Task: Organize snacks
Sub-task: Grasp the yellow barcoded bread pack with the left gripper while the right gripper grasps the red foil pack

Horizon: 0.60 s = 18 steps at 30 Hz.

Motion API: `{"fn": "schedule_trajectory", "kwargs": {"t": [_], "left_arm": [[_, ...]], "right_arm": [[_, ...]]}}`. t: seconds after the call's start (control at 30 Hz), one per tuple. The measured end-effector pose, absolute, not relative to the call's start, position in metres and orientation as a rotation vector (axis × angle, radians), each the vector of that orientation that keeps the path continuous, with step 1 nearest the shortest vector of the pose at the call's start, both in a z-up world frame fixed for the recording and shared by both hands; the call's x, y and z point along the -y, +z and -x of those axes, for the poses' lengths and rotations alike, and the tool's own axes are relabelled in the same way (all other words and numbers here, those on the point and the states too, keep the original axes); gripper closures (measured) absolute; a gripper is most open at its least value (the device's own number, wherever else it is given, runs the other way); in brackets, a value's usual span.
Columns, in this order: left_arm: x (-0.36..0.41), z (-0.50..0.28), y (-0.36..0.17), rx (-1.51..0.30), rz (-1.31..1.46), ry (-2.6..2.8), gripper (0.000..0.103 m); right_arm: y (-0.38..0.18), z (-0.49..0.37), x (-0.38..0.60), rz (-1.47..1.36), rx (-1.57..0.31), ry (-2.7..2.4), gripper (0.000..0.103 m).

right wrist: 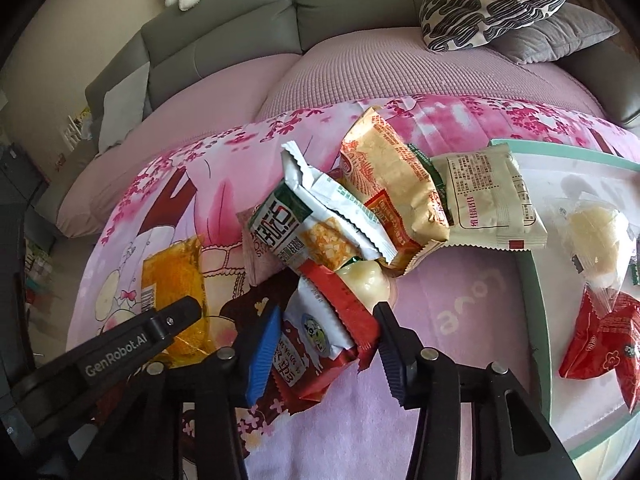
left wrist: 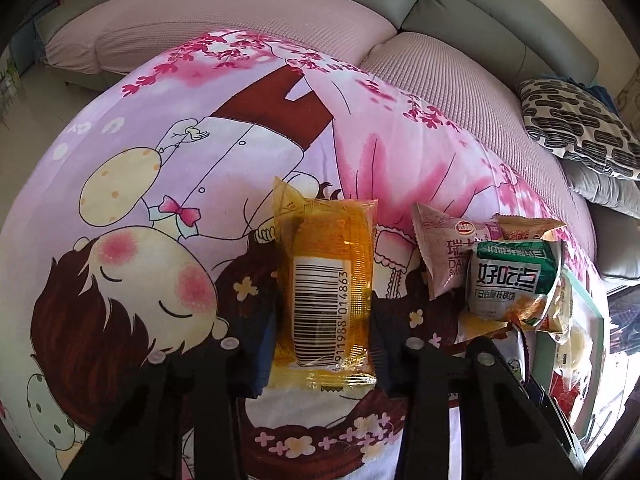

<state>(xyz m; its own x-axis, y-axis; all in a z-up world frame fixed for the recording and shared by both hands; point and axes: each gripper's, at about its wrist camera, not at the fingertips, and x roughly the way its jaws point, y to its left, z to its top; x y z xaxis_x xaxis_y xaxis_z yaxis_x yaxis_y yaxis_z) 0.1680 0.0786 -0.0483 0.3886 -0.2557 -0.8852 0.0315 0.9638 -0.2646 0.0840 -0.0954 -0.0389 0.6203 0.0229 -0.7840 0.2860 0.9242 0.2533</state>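
My left gripper [left wrist: 324, 344] is shut on an orange clear snack packet [left wrist: 326, 280] with a barcode, over the pink cartoon cloth [left wrist: 160, 200]. The packet also shows in the right wrist view [right wrist: 176, 280], with the left gripper's finger across it. My right gripper [right wrist: 324, 344] is shut on a red and white snack packet [right wrist: 320, 332]. A pile of snacks lies just beyond it: a green and white packet [right wrist: 304, 228], an orange and cream packet [right wrist: 396, 200] and a white bun [right wrist: 366, 284]. The pile shows in the left wrist view [left wrist: 508, 276].
A mint-rimmed white tray [right wrist: 536, 304] at the right holds a cream packet [right wrist: 492, 204] on its edge, a wrapped bun [right wrist: 600, 240] and red packets [right wrist: 600, 340]. A grey sofa [right wrist: 320, 16] with pink covers and patterned cushions [right wrist: 496, 0] stands behind.
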Motion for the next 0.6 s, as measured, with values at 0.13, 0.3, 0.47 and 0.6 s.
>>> {"fn": "schedule_trajectory", "kwargs": {"t": [0.13,0.3,0.47,0.6], "left_arm": [[-0.079,-0.163,-0.04,-1.14,0.225,-0.182,0.061],[-0.075,-0.155,-0.027,-1.106,0.211,-0.184,0.061],[-0.07,-0.148,-0.021,-1.094,0.197,-0.202,0.062],[-0.067,-0.142,-0.014,-1.076,0.188,-0.209,0.062]], "right_arm": [[-0.034,-0.076,0.102,-0.39,-0.89,-0.148,0.062],[-0.024,-0.062,0.11,-0.395,-0.873,-0.14,0.071],[-0.021,-0.051,0.121,-0.416,-0.872,-0.135,0.074],[-0.011,-0.038,0.13,-0.409,-0.855,-0.144,0.076]]}}
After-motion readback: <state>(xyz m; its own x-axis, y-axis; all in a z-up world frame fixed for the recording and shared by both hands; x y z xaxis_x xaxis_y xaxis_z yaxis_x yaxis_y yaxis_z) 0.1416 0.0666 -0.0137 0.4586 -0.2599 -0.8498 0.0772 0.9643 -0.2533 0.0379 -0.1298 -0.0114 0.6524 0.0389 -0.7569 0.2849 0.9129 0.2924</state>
